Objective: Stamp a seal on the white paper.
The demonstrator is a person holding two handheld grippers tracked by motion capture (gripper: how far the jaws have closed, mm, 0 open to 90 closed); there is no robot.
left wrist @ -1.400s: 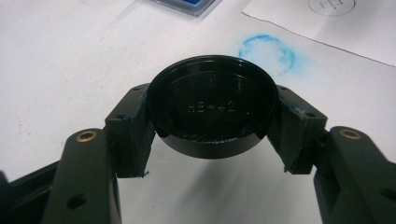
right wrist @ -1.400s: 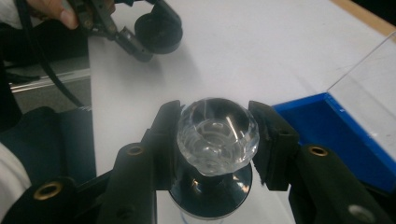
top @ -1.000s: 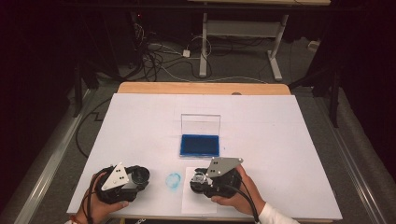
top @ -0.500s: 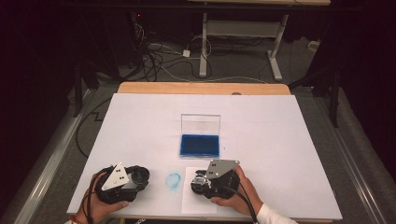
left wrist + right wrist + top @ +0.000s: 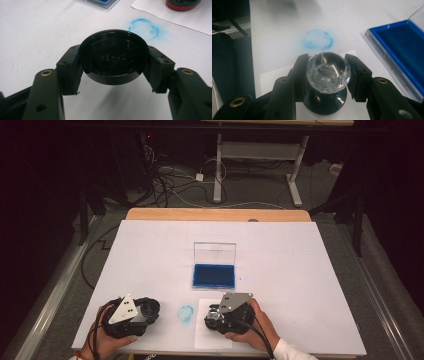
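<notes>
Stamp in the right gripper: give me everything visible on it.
The stamp has a clear faceted knob, glass or acrylic by its look, on a round black base. It stands upright on the white paper sheet, base down. The right gripper is shut on the knob from both sides. A blue ink ring lies just beyond it.

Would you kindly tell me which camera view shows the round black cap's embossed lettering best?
The left gripper view: the round black cap sits close, facing the camera. The high view shows it small, lettering unreadable.

Open blue ink pad [image 5: 213, 276] mid-table, cables [image 5: 170, 177] on floor, prob. desk legs [image 5: 218, 167] behind.
</notes>
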